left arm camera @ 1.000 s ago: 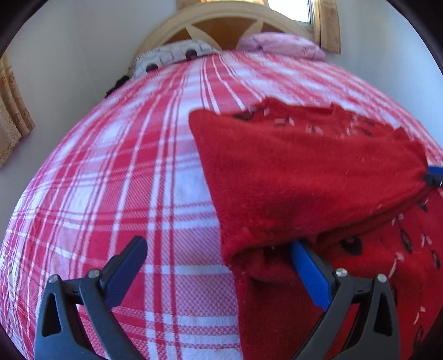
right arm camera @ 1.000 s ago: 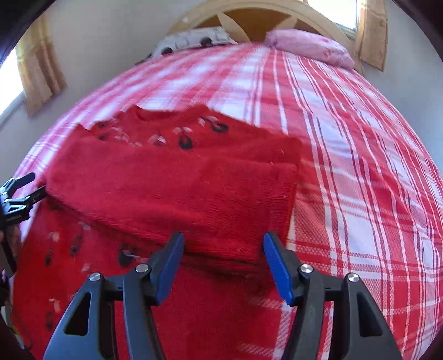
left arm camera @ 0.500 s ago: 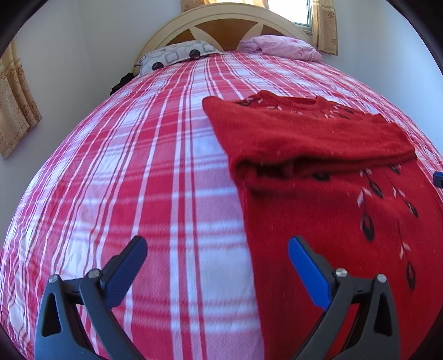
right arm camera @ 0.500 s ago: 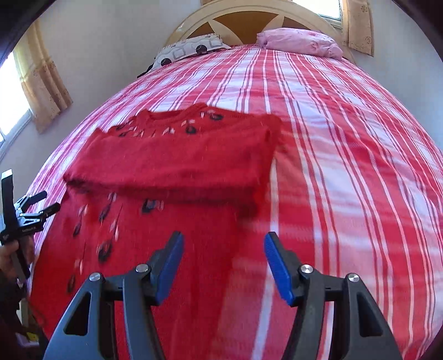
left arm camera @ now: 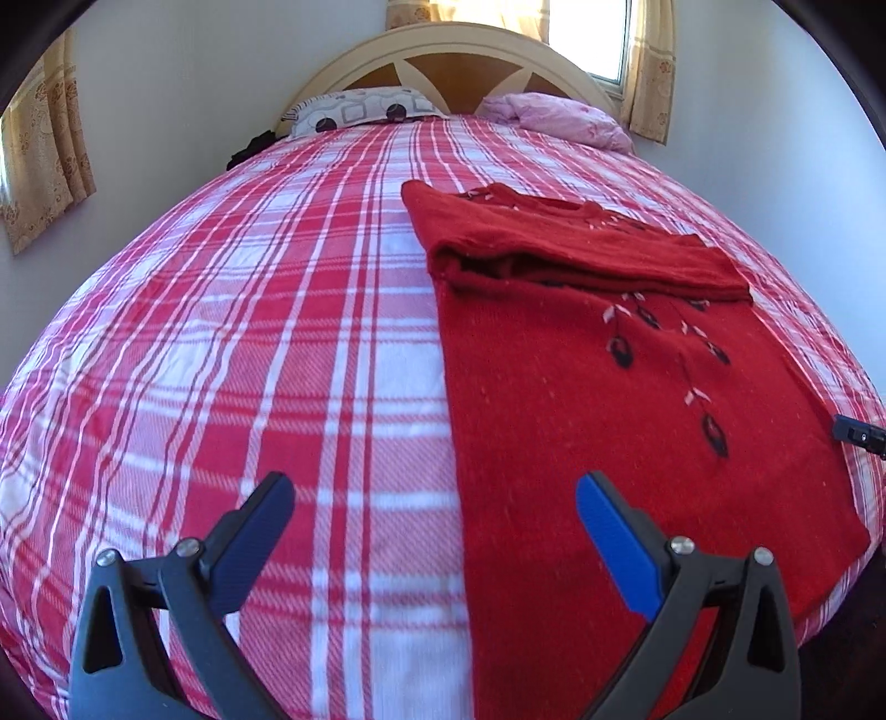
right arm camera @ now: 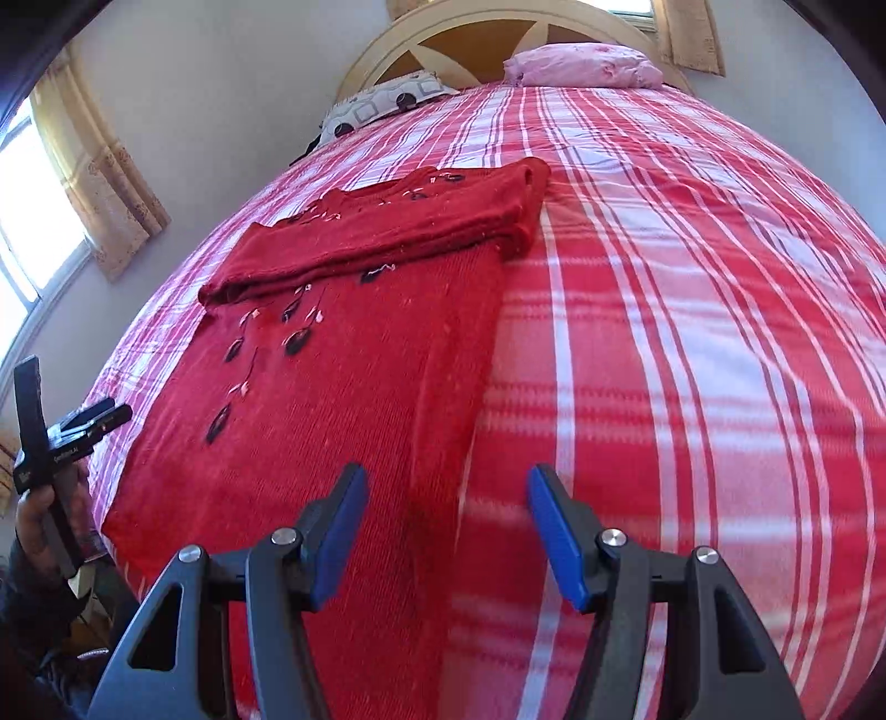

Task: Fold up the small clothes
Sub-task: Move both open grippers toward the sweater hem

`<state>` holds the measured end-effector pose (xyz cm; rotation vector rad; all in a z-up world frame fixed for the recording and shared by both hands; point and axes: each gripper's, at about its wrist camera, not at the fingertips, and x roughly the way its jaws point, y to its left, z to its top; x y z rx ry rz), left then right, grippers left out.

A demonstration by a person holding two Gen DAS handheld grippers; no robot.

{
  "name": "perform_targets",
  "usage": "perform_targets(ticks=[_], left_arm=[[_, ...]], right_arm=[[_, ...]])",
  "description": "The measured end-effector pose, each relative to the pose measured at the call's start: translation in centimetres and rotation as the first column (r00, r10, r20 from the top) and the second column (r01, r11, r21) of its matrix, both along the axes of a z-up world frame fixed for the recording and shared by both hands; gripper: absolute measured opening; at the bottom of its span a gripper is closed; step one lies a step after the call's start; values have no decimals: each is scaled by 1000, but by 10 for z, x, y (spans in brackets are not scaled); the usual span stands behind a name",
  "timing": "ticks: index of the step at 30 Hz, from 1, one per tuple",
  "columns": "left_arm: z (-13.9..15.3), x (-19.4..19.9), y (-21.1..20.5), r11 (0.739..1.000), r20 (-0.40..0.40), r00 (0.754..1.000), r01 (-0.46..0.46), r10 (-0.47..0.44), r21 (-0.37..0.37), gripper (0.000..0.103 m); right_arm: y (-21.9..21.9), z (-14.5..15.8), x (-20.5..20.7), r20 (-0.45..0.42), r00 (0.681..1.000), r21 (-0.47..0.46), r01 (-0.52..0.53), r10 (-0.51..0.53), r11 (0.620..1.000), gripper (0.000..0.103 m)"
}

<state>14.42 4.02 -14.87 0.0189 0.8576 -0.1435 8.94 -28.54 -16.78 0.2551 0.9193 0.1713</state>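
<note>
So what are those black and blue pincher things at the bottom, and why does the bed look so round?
Those are claws. A person holds one in each hand, and each has a small camera looking forward along its two fingers. That camera's lens bends the picture, so the flat bed looks like a ball.

One picture comes from the left claw, the other from the right claw. In the right one you can also see the left claw from outside, held by the person's hand.

On the red and white checked bed lies a red sweater with small leaf patterns. Its top part is folded down over itself. Two pillows sit by the headboard.

Both claws are open and hold nothing right now.
</note>
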Motion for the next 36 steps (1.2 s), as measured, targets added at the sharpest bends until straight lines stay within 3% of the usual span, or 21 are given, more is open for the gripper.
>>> perform_targets(ticks=[10,25,36], left_arm=[[-17,-33,-6,1000,-48,999,15,-15,-3,103],[-26,-50,-20,998,-94,994,55,-55,-4,99],[-25,-71,-5,997,-105,994,27,-34,-67,96]], right_arm=[[9,-5,-42,13,1000,23,6,-7,1000,61],[14,-12,-79,41,998,64,37,-40,997,61],[10,-17,-98,57,997,103,36,-43,994,61]])
